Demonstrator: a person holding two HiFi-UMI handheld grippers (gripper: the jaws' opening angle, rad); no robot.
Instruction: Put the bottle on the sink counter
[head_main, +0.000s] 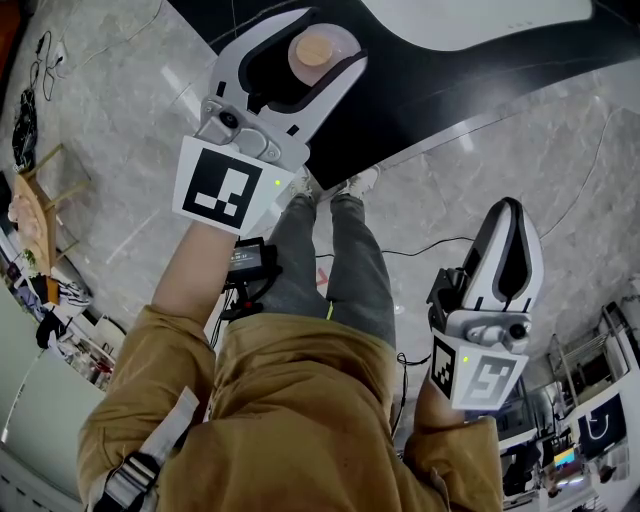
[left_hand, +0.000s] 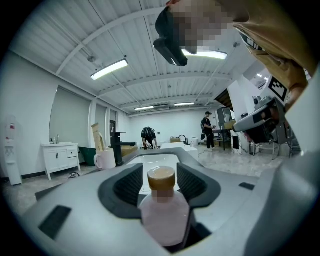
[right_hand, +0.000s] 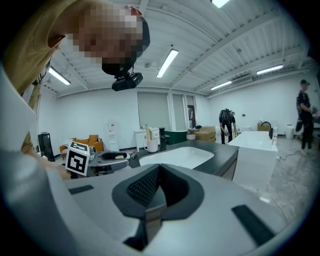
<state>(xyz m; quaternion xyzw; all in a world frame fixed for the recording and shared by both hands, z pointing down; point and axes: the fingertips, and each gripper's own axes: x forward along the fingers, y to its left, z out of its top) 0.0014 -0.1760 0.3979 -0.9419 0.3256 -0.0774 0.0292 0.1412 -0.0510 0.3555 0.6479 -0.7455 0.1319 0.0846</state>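
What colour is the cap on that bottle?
Light brown cap, on a pale pink bottle; clearest in the left gripper view.

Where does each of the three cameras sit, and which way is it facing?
Head view: on the head, steeply down; left gripper, right gripper, legs show.
Left gripper view: on that gripper, along open jaws past the bottle to the basin; sleeve shows.
Right gripper view: along shut jaws; left gripper shows. Shares that basin.

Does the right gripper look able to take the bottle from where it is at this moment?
Probably not as things stand. The bottle sits between the jaws of the left gripper, which flank it on both sides, and the right gripper is shut and held well apart from it.
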